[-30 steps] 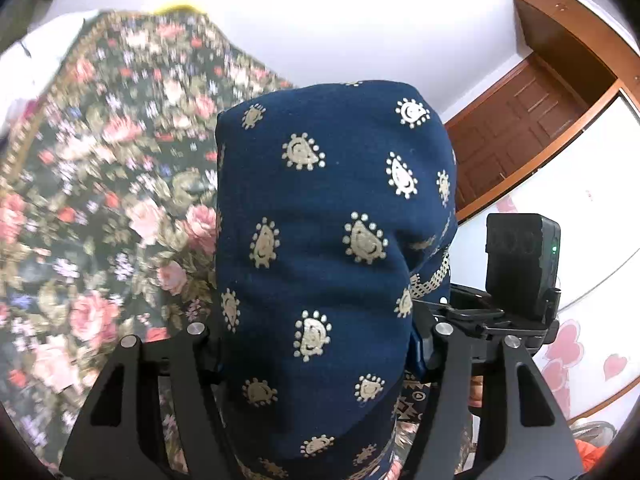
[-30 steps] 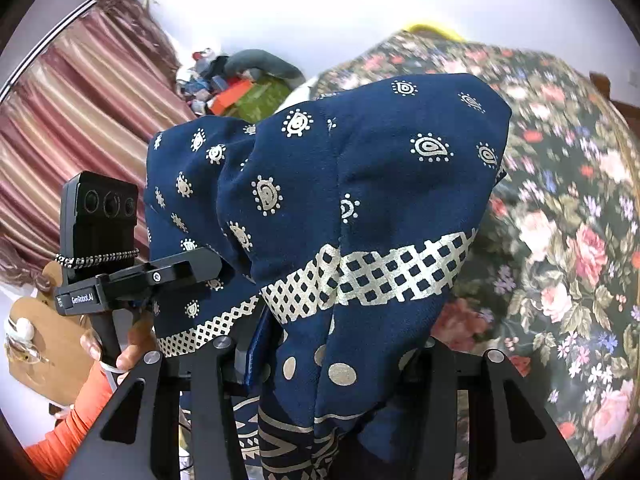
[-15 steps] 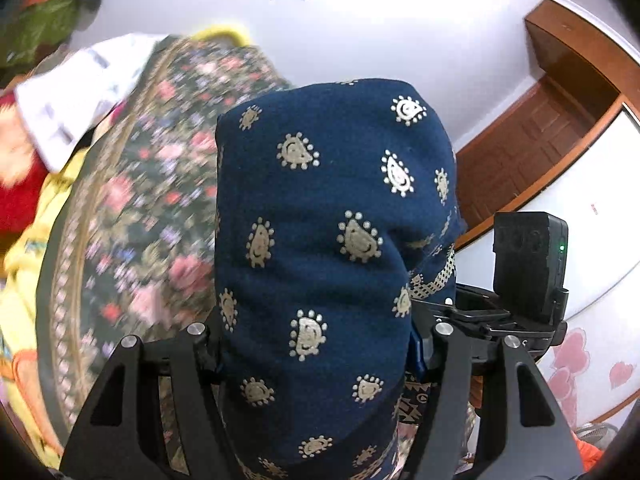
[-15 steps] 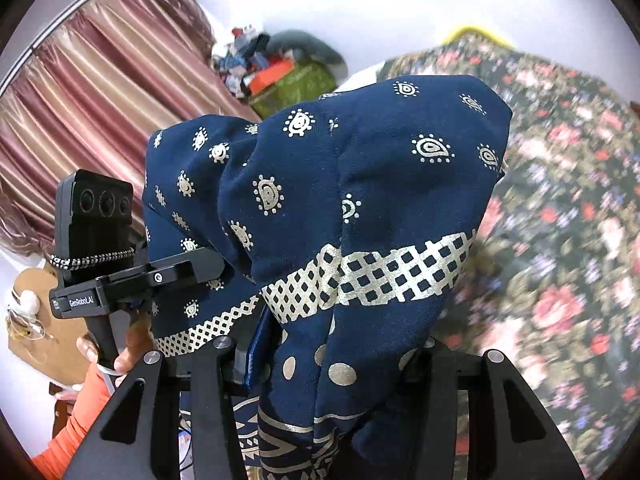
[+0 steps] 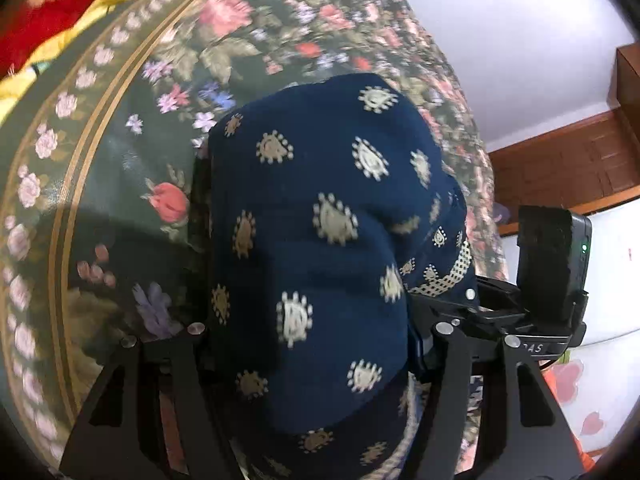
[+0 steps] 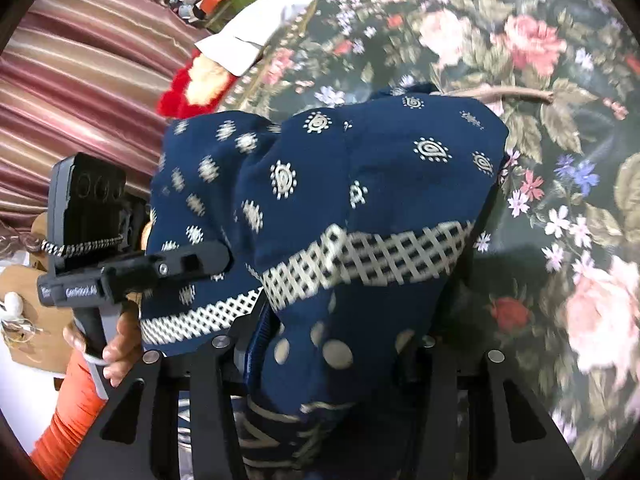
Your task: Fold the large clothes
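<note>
Even indoor light; motion blur smears the floral bedspread (image 5: 120,128), fisheye corners black, shadows beneath the jaws.

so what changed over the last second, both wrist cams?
Both claws tipped down toward the floral bedspread: wall and ceiling have mostly left view and the bedspread now fills both views. The right claw has just been opening slightly, with the blue cloth bunched between its fingers. Unchanged: the left claw holds its bunch of the same cloth, draped as before. Nothing was let go.
</note>
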Demonstrator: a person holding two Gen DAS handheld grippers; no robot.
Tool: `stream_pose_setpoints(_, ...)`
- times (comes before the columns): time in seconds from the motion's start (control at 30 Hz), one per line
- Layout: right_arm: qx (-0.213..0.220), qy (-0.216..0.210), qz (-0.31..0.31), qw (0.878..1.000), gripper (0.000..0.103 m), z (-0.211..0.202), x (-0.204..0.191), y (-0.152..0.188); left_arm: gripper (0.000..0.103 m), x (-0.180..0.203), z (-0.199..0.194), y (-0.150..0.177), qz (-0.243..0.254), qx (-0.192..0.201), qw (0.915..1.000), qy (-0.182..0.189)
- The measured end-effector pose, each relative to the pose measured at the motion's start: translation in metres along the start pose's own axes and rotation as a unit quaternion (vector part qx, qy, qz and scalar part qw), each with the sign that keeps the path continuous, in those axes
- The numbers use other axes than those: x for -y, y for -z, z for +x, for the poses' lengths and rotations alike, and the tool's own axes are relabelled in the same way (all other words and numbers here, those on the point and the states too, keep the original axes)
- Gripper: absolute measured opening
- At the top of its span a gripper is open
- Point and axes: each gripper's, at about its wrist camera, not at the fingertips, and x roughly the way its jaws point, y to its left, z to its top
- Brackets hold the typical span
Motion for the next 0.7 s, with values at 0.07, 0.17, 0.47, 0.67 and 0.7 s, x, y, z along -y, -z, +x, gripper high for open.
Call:
stream_pose_setpoints(0.07, -0.006, -0.014, 0.003, 1.0, 0.05, -0.001, 0.007, 0.0, 0.064, -0.002, -0.003, 0.001, -0.005, 0.001, 0.9999, 0.012)
stream_pose_setpoints(0.17, -0.016, -0.005, -0.011, 1.0, 0.053, -0.012, 0.012, -0.002, 0.065, 0.007, -0.012, 0.007, 0.019, 0.002, 0.9997, -0.013)
stream_pose_setpoints(0.47, 0.072, 0.159, -0.127, 0.976, 0.055, -0.091, -0.037, 0.023, 0.066, 0.043, -0.056, 0.021, 0.102, 0.071, 0.9781, -0.167)
stream_pose_setpoints(0.67, 0.105, 0.176, -0.196, 0.959, 0.069, -0.096, -0.085, 0.043, 0.067, 0.073, -0.083, 0.052, 0.17, 0.12, 0.9533, -0.219)
stream_pose_setpoints(0.7, 0.104, 0.183, -0.205, 0.956, 0.082, -0.086, -0.092, 0.044, 0.067, 0.073, -0.081, 0.061, 0.174, 0.115, 0.9553, -0.21)
